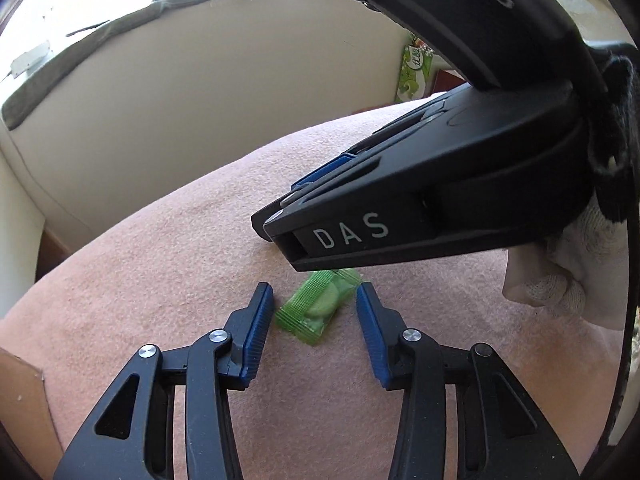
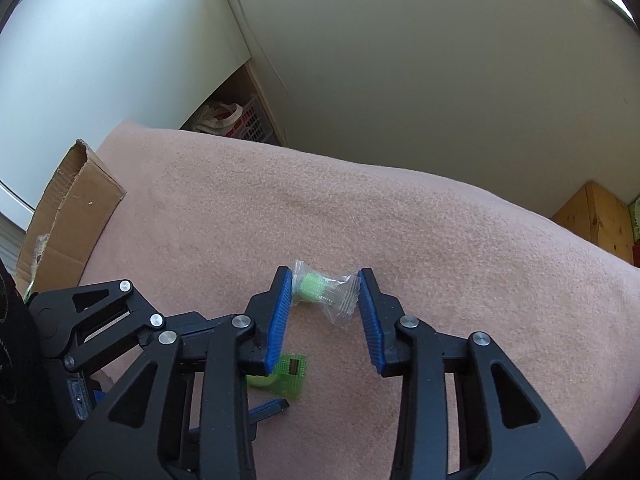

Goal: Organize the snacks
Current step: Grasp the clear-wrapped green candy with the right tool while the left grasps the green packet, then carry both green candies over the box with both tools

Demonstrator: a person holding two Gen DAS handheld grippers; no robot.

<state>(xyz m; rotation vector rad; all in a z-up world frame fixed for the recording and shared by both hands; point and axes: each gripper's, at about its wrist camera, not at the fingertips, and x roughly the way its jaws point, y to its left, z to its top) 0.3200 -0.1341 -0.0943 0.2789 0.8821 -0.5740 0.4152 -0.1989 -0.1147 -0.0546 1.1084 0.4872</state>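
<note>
surface: pink fleece blanket [image 2: 400,208] spread over the whole work area, both snacks lie on it, mid-area
box: brown corrugated cardboard box [image 2: 68,208] with a torn flap, at the blanket's left edge in the right wrist view
right gripper [image 2: 325,312]: black linkage frame, blue ribbed pads; tips straddle a clear crinkled wrapper with a green candy inside [image 2: 322,290]. Left pad touches the wrapper edge, right pad is just at the crimped end. Jaws narrow; real clamping not evident, so I read it as not yet gripping
left gripper [image 1: 316,312]: same build, jaws parted around a green translucent wrapped candy [image 1: 320,306]. Left pad just beside the wrapper, right pad apart from it; not grasping
overlap: the right gripper's body, marked DAS, sits over the far end of the green candy in the left wrist view
hand: white knit glove [image 1: 560,280] behind the right gripper's body
</note>
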